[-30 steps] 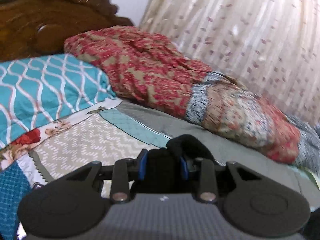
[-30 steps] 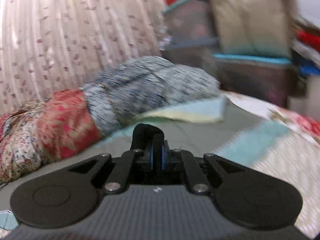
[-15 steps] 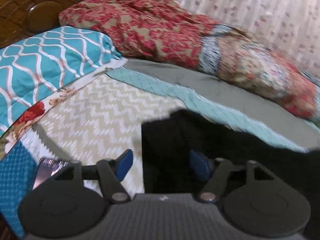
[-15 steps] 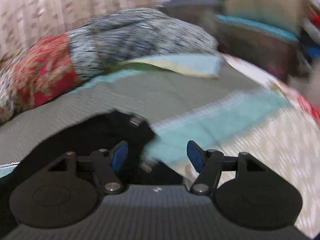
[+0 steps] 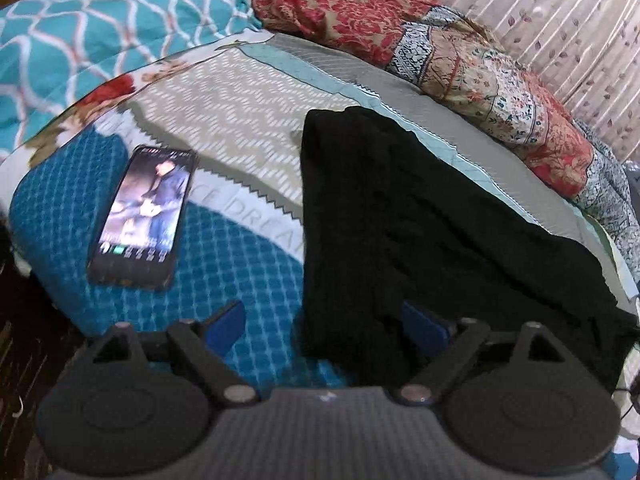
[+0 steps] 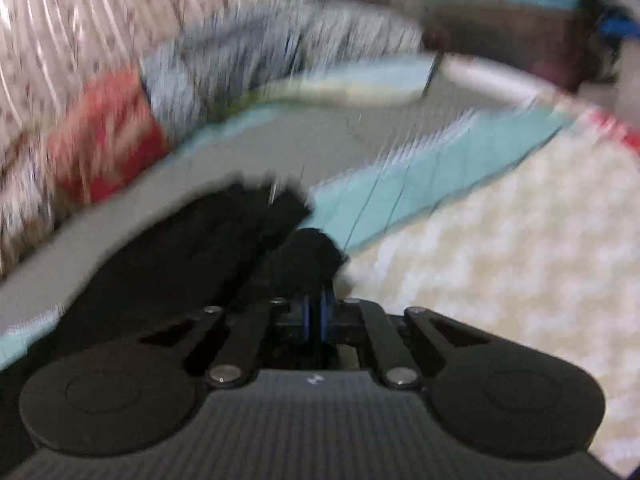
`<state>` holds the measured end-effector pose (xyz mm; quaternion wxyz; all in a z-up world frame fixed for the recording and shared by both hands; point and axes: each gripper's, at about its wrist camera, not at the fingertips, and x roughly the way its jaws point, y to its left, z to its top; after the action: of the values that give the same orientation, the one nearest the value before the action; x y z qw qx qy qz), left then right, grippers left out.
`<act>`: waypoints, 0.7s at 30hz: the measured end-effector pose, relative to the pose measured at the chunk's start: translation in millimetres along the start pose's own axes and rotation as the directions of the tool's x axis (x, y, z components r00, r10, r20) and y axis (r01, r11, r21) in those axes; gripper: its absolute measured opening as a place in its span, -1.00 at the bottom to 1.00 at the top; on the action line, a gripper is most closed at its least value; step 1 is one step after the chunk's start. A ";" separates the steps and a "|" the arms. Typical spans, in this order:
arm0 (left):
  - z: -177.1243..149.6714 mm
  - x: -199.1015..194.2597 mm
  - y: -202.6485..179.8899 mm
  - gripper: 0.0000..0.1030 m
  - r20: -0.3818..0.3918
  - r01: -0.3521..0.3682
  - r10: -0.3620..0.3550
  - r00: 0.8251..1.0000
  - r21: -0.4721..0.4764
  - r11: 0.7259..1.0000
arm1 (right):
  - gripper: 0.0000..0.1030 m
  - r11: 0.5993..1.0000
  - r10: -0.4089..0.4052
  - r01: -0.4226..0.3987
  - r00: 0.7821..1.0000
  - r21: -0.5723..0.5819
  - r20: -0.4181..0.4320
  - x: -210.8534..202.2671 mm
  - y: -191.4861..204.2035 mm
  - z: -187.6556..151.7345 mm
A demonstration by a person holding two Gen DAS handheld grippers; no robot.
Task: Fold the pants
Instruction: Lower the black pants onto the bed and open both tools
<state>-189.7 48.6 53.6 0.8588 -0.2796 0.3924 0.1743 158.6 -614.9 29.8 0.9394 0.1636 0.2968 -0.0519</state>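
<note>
We see a quilted patchwork bedspread (image 5: pixel 224 112); black pants (image 5: pixel 400 216) lie on it in a long soft band. A glossy flat phone (image 5: pixel 144 216) sits left of them. Left gripper (image 5: pixel 324 324) gapes wide, holding nothing; right gripper (image 6: pixel 316 312) is pinched tight on bunched pants fabric.

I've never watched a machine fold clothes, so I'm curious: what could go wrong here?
The right tool is shut on one bunched corner of the black pants, and its view is blurred with motion, so the cloth may slip out or fold crooked. The left tool is open, so that side lies loose. Dragged cloth could catch the phone lying beside it.
</note>
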 end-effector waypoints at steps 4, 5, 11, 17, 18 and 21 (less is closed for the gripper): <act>-13.7 4.4 0.1 0.86 -0.045 0.058 -0.060 0.997 -0.047 0.997 | -0.86 0.983 -0.084 0.058 0.986 0.174 0.141 -70.4 -60.3 16.1; -16.8 8.2 1.0 0.88 -0.061 0.083 -0.088 0.994 -0.070 0.994 | -0.86 0.976 -0.092 0.058 0.984 0.211 0.154 -87.0 -76.5 14.4; -31.0 44.9 0.5 0.98 -0.144 0.204 -0.235 0.961 -0.200 0.958 | -0.86 0.960 -0.181 0.156 0.979 0.231 0.089 -133.5 -127.1 -35.0; -23.1 73.5 -8.4 -0.48 -0.141 0.159 -0.202 0.969 -0.268 0.950 | -0.86 0.927 -0.209 0.198 0.978 0.318 0.001 -121.0 -144.6 -56.9; -19.8 75.2 -9.1 -0.77 -0.170 0.153 -0.202 0.965 -0.263 0.952 | -0.86 0.923 -0.204 0.191 0.979 0.335 0.002 -120.7 -144.6 -53.8; -9.9 45.6 -7.1 -0.79 -0.111 0.181 -0.213 0.971 -0.244 0.953 | -0.86 0.924 -0.173 0.141 0.983 0.354 0.061 -131.8 -139.9 -38.8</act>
<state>-162.9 40.6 15.5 0.8045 -0.4273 0.3970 0.1128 2.5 -733.3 37.0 0.9009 0.3005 0.2521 -0.1861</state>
